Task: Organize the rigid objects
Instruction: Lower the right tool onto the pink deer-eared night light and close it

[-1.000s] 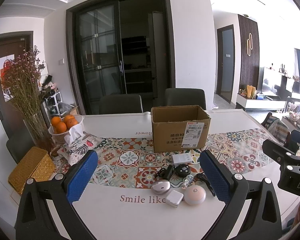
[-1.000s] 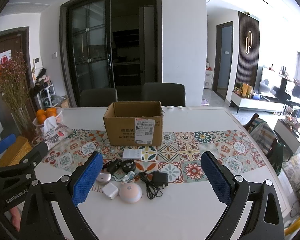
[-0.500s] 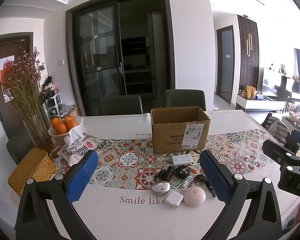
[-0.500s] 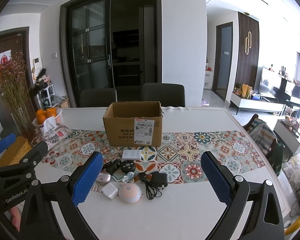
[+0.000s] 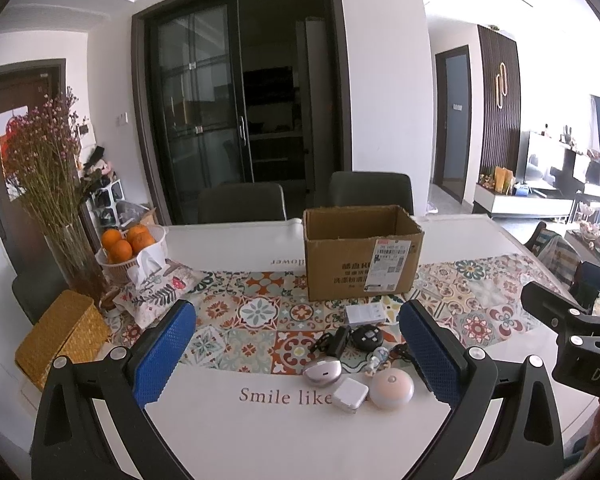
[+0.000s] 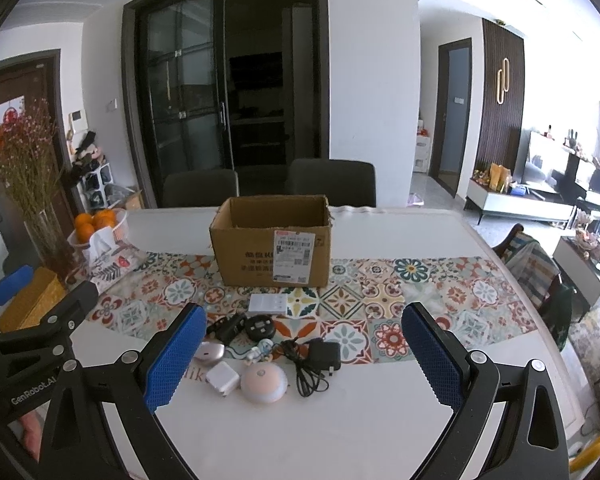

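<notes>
Both grippers are hovering above the near edge of the white table point(image 6: 380, 420), side by side, both facing the far wall.

Left gripper point(image 5: 296, 354): jaws are standing wide apart, blue pads bare, nothing between them. Right gripper point(image 6: 302, 354): likewise spread wide and holding nothing.

A cardboard box point(image 6: 271, 250) is sitting open-topped on the patterned runner point(image 6: 412, 292) near the table's middle, a shipping label on its near face. Inside cannot be seen from either view.

A cluster of small items is lying in front of the box, part on the runner and part on bare table:
- a flat white rectangular device point(image 6: 269, 303), nearest the box;
- a round black gadget point(image 6: 261, 326) just in front of it, with a black clip-like piece point(image 6: 229, 327) touching on the left;
- a silver oval case point(image 6: 209, 351) and a white square charger point(image 6: 222, 377) at the near left;
- a pale pink round lamp-like disc point(image 6: 264, 384), just beside the charger;
- a small white-and-blue figure point(image 6: 260, 350) between the disc and the black gadget;
- a black power adapter point(image 6: 323, 355) with its coiled cable point(image 6: 306, 376), at the right of the cluster.

At the table's left a fruit basket point(image 5: 130, 248) with oranges, a vase of dried flowers point(image 5: 56, 188), a printed tissue pouch point(image 5: 156, 288) and a woven yellow box point(image 5: 62, 338) are standing grouped, well apart from the cluster.
</notes>
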The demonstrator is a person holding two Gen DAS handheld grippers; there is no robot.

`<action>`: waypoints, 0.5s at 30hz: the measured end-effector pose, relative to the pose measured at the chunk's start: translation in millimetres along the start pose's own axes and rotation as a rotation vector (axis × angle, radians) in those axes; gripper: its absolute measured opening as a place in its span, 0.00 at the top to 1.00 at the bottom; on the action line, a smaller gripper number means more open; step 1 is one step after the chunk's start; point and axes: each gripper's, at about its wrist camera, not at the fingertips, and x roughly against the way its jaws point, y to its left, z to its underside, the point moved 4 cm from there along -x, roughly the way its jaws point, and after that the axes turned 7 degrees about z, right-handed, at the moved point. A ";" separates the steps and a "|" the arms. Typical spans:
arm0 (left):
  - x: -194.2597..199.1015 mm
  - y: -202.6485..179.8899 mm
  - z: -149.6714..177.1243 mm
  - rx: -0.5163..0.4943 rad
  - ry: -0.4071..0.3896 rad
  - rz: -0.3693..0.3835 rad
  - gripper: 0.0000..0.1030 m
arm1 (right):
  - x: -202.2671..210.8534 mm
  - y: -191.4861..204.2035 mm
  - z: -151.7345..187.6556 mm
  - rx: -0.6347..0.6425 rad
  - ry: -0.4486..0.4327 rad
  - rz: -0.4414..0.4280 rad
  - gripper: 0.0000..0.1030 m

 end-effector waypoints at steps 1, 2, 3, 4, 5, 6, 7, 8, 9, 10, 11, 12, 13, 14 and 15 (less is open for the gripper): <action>-4.2 1.1 2.7 0.002 0.014 0.000 0.00 | -2.8 1.0 1.2 0.002 0.009 -0.006 0.04; -6.9 1.6 5.7 0.003 0.024 0.003 0.00 | -6.7 2.4 2.9 0.006 0.021 -0.013 0.04; -12.5 2.7 10.5 0.008 0.050 0.012 0.00 | -11.5 4.3 4.9 0.012 0.038 -0.022 0.04; -14.4 2.1 14.0 0.009 0.059 0.016 0.00 | -16.5 6.2 8.0 0.016 0.053 -0.034 0.04; -20.0 2.9 19.9 0.015 0.084 0.024 0.00 | -22.1 8.8 11.5 0.024 0.070 -0.044 0.04; -23.7 3.3 24.6 0.018 0.101 0.024 0.00 | -29.4 12.2 16.1 0.038 0.097 -0.053 0.04; -29.9 5.6 31.5 0.022 0.129 0.019 0.00 | -35.3 14.8 19.5 0.045 0.117 -0.068 0.04; -32.2 7.1 34.7 0.024 0.140 0.014 0.00 | -39.6 17.2 22.8 0.051 0.131 -0.078 0.04; -37.1 9.5 40.4 0.026 0.162 0.003 0.00 | -46.6 21.1 28.1 0.059 0.154 -0.086 0.04; -38.3 11.5 42.3 0.027 0.171 -0.001 0.00 | -51.9 23.2 31.6 0.061 0.172 -0.098 0.04; -42.7 14.2 47.5 0.030 0.192 -0.010 0.00 | -57.7 25.6 35.3 0.063 0.192 -0.112 0.04; -45.3 15.8 51.0 0.029 0.207 -0.018 0.00 | -64.0 28.6 39.4 0.068 0.212 -0.121 0.04; -48.4 17.3 55.1 0.028 0.225 -0.026 0.00 | -70.4 32.1 43.6 0.075 0.229 -0.133 0.04; -52.1 20.3 60.4 0.031 0.243 -0.035 0.00 | -73.2 33.9 46.0 0.082 0.240 -0.139 0.05; -53.6 22.8 63.7 0.034 0.256 -0.042 0.00 | -79.2 37.6 50.2 0.093 0.260 -0.146 0.04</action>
